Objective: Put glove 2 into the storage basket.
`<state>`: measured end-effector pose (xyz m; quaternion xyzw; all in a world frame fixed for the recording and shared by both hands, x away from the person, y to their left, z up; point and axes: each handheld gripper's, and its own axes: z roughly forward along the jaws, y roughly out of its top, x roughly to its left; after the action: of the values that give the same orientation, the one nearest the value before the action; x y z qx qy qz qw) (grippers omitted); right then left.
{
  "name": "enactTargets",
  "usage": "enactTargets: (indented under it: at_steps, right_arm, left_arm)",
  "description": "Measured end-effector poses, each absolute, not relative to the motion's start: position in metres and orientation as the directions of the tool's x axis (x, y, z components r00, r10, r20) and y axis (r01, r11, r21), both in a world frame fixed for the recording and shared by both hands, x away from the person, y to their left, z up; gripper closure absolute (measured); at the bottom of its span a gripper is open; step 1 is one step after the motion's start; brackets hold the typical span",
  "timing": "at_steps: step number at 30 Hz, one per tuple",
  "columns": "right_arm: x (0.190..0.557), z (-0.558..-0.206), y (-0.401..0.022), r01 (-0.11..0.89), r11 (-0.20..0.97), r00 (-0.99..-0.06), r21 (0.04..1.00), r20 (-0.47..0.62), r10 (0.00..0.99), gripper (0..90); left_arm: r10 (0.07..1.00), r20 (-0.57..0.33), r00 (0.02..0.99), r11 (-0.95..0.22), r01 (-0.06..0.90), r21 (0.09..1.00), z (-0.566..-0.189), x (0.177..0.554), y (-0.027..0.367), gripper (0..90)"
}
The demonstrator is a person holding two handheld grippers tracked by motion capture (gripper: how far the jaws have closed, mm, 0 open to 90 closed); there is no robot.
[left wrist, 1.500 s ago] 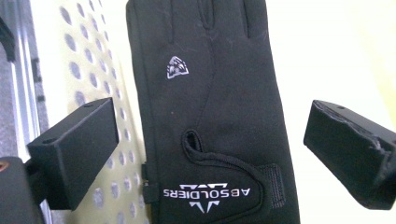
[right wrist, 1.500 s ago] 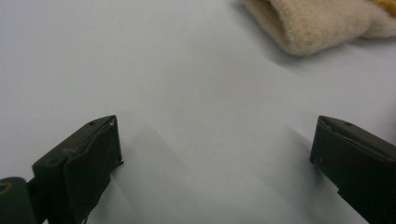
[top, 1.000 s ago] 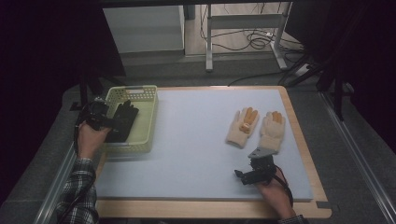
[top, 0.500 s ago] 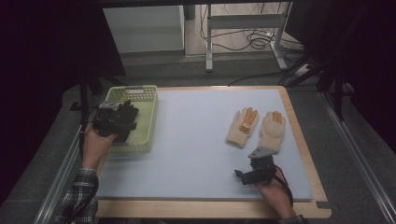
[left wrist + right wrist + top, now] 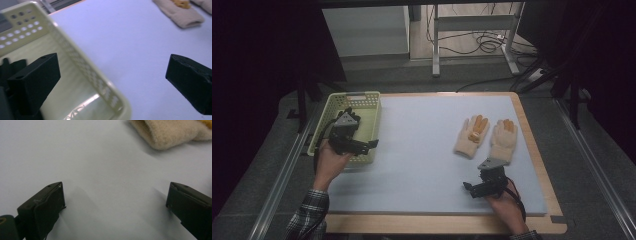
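I have two knit gloves [image 5: 484, 137] lying flat, side by side and touching, on the right half of the desk [image 5: 422, 150], cuffs towards me. My right claw [image 5: 477, 189] rests just short of the cuffs, jaws wide apart and empty. My left claw [image 5: 362, 146], likewise spread with nothing in it, hangs over the basket [image 5: 362, 102] rim. The gloves look soft, light and floppy; I'd pinch the thick cuff.
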<state>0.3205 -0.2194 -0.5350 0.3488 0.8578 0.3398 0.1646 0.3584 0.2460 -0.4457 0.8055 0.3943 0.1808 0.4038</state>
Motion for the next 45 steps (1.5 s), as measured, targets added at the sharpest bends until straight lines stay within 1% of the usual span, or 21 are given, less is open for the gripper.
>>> enactTargets:
  at_steps: [14,19,26,32,33,35,37,42,45]
  right_arm:
    - [0.321,-0.535,-0.219,0.486,0.525,-0.703,0.698,-0.045,0.710,1.5]
    - [0.320,-0.535,-0.219,0.485,0.527,-0.704,0.698,-0.046,0.709,1.5]
    - [0.320,-0.535,-0.219,0.483,0.528,-0.703,0.698,-0.049,0.709,1.5]
    - [0.321,-0.535,-0.219,0.488,0.525,-0.701,0.697,-0.046,0.712,1.5]
    - [0.321,-0.535,-0.219,0.488,0.525,-0.700,0.697,-0.046,0.712,1.6]
    - [0.321,-0.535,-0.219,0.488,0.524,-0.701,0.698,-0.043,0.712,1.8]
    - [0.321,-0.535,-0.220,0.489,0.523,-0.701,0.698,-0.043,0.712,1.9]
    - [0.321,-0.534,-0.220,0.489,0.520,-0.701,0.700,-0.039,0.712,2.9]
    - [0.320,-0.534,-0.221,0.488,0.514,-0.698,0.706,-0.038,0.715,6.2]
  left_arm:
    - [0.696,-0.003,0.718,-0.438,0.427,0.791,-0.476,0.332,0.190,0.0]
    - [0.681,-0.012,0.732,-0.454,0.435,0.778,-0.496,0.322,0.176,0.0]
    - [0.690,-0.018,0.723,-0.479,0.475,0.738,-0.527,0.315,0.170,0.0]
    - [0.725,0.003,0.689,-0.501,0.525,0.688,-0.549,0.312,0.173,0.0]
    - [0.729,-0.022,0.684,-0.481,0.536,0.694,-0.550,0.312,0.175,0.0]
    - [0.752,-0.022,0.659,-0.464,0.553,0.692,-0.550,0.313,0.176,0.0]
    - [0.757,-0.042,0.652,-0.452,0.569,0.687,-0.551,0.314,0.176,0.0]
    - [0.758,-0.042,0.651,-0.449,0.568,0.690,-0.551,0.314,0.176,0.0]
    - [0.759,-0.042,0.650,-0.448,0.567,0.692,-0.552,0.313,0.176,0.0]
